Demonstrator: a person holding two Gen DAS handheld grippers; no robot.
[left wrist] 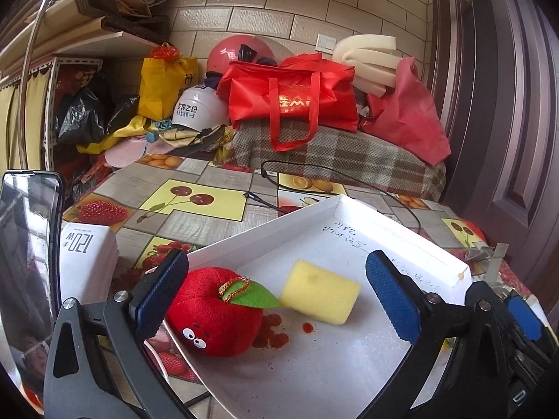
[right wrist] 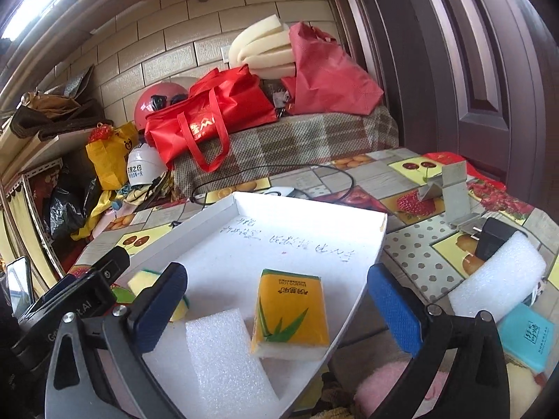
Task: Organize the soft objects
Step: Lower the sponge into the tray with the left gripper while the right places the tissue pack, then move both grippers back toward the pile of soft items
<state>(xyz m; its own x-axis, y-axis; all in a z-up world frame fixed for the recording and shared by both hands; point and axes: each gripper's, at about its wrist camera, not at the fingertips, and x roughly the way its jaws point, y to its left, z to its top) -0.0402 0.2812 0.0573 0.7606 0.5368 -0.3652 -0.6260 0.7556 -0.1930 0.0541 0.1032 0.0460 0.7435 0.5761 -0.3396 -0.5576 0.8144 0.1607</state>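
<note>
A white tray (left wrist: 412, 241) lies on the fruit-patterned table. In the left wrist view it holds a red plush apple (left wrist: 216, 317) with a green leaf and, beside it, a yellow sponge (left wrist: 319, 295). My left gripper (left wrist: 277, 296) stands open around both, its left finger close beside the apple. In the right wrist view the tray (right wrist: 314, 223) holds a yellow tissue pack (right wrist: 291, 310) and a white foam block (right wrist: 227, 359). The sponge (right wrist: 139, 281) is partly hidden behind a finger. My right gripper (right wrist: 277, 303) is open above the pack and the block, pressing on nothing.
To the right of the tray lie a white foam roll (right wrist: 499, 279), a teal tissue pack (right wrist: 527, 335), a black plug (right wrist: 492, 241) and a metal stand (right wrist: 450, 192). A phone (left wrist: 28, 244) and a white charger box (left wrist: 87, 262) stand left. A black cable (left wrist: 349, 171) runs behind the tray.
</note>
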